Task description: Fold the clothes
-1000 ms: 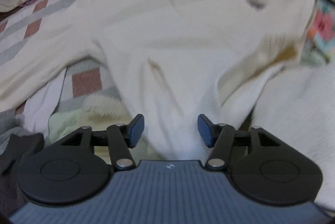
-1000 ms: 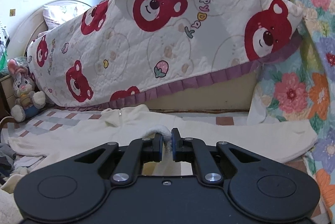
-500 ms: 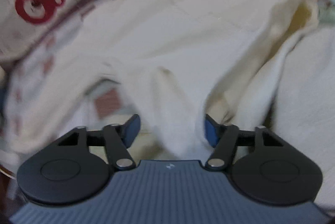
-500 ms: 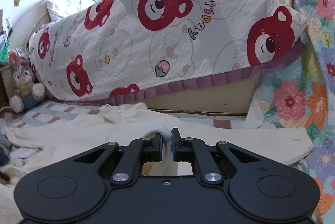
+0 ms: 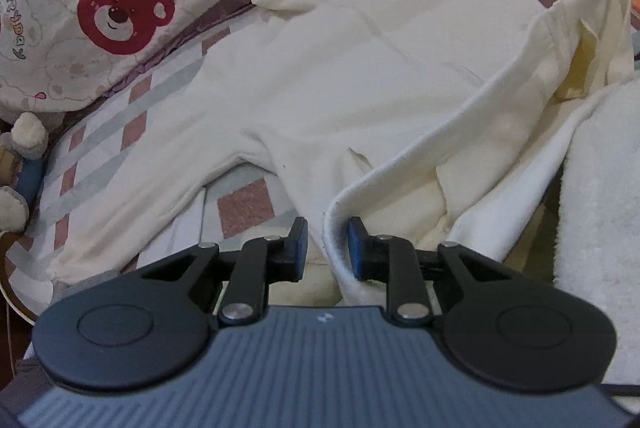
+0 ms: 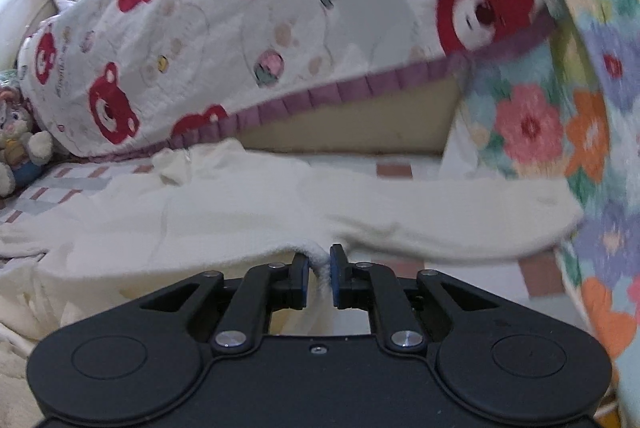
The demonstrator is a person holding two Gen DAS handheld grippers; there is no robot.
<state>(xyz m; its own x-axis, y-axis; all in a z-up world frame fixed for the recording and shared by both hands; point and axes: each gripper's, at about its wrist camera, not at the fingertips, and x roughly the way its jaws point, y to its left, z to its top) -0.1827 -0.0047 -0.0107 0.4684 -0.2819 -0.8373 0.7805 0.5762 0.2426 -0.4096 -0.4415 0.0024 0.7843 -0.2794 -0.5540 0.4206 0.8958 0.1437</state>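
Two tongs on one cream sweater [image 5: 340,68] spread over the bed [image 5: 244,204]: right tongs [image 6: 319,274] pinch its hem, left tongs [image 5: 327,248] sit parted around the hem, not clamped. Soft, floppy fleece, so I'd grab thick hem edges; sleeves trail toward 9 and 2 o'clock

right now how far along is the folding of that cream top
Early stage. Done: the cream top lies spread on the checked bed sheet, sleeves out. In hand: the right gripper is shut on its hem; the left gripper is narrowly open with the hem edge between its fingers. Left: no fold shows yet, so every fold remains.
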